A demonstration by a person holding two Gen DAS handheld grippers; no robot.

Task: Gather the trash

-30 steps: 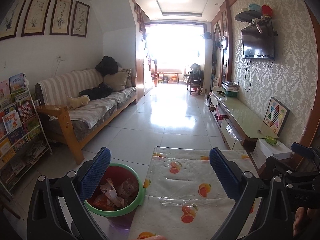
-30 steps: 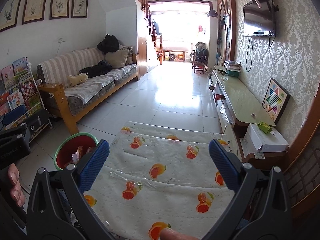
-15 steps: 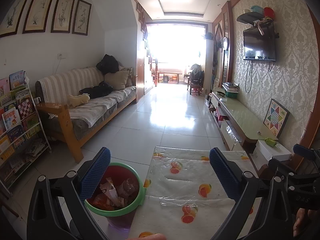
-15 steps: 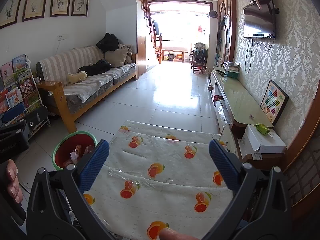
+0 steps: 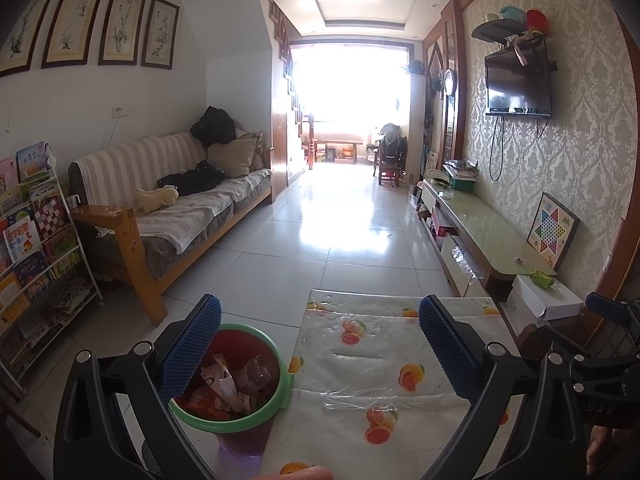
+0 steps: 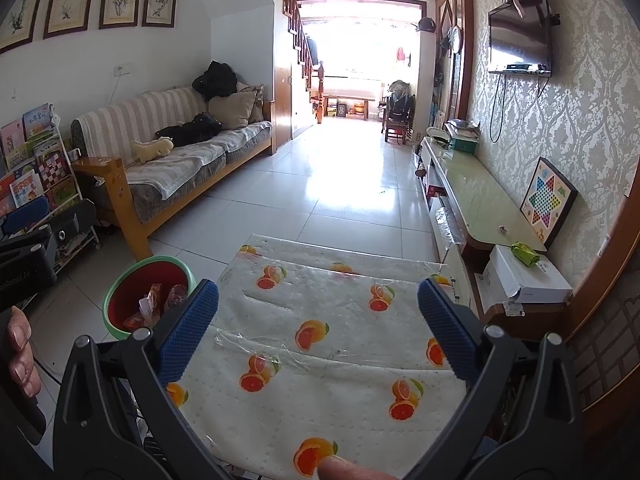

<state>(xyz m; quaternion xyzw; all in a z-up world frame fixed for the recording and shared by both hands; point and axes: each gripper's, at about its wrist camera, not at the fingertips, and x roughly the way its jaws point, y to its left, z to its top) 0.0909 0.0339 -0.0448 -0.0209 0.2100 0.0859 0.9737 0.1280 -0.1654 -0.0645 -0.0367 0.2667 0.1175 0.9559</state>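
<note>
Left gripper (image 5: 320, 338): pads wide apart, nothing between them. Right gripper (image 6: 318, 322): pads likewise spread, empty.

Bin (image 5: 240, 420): red inside, green rim, below and just ahead of the left pad (image 5: 188, 354), touching or very near the table's left edge. Holds wrappers (image 5: 224, 384) and crumpled clear plastic. In the right view, ahead-left of the gripper, partly behind its left pad.

Table (image 5: 384, 360): fruit-print cloth under clear film, directly ahead of and below both grippers. No loose trash visible on it. 1 small green packet (image 6: 525, 254) on a white box (image 6: 524, 278), far right of the right gripper; trash or not, cannot tell.

Judged stage: collecting appears close to finished, or between items.

Risks, judged:
- Left finger knocking the bin rim on a downward move; light bin, likely to tip or slide off the table side.
- Pads snagging the wrinkled film on a low pass, dragging the cloth.
- Grippers colliding, both close together over 1 table.

Room: open tiled floor ahead beyond the far table edge; sofa ahead-left, low cabinet ahead-right.
</note>
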